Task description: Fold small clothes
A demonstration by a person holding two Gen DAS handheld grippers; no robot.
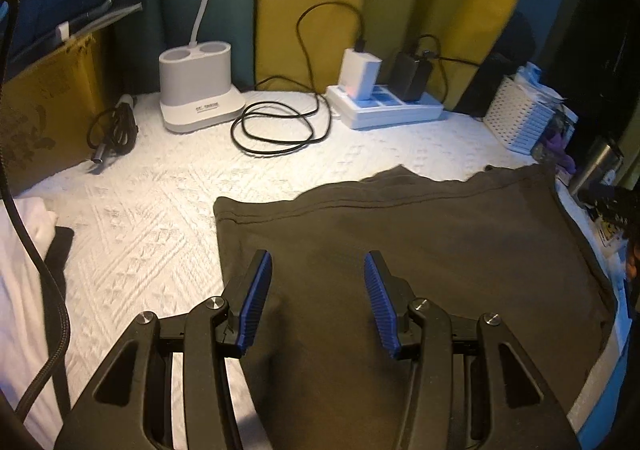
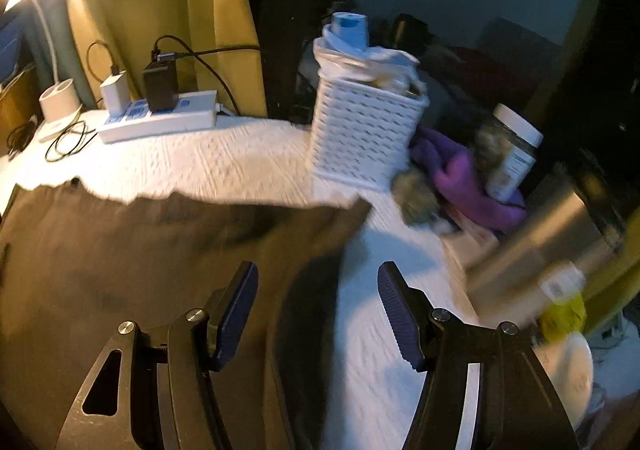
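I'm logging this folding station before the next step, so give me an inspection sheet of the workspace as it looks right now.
Surface: white textured cover, lamp-lit.
Job's things: dark garment spread flat, far hem rippled; white cloth at left edge.
Clutter: white basket, purple cloth, jar, steel cup, lamp base.
Grippers: left gripper open over the garment; right gripper open, straddling the garment's right edge.
Cables: coiled black cable; power strip with two chargers; braided cable at left.
Surroundings: yellow curtain behind; right view motion-blurred.
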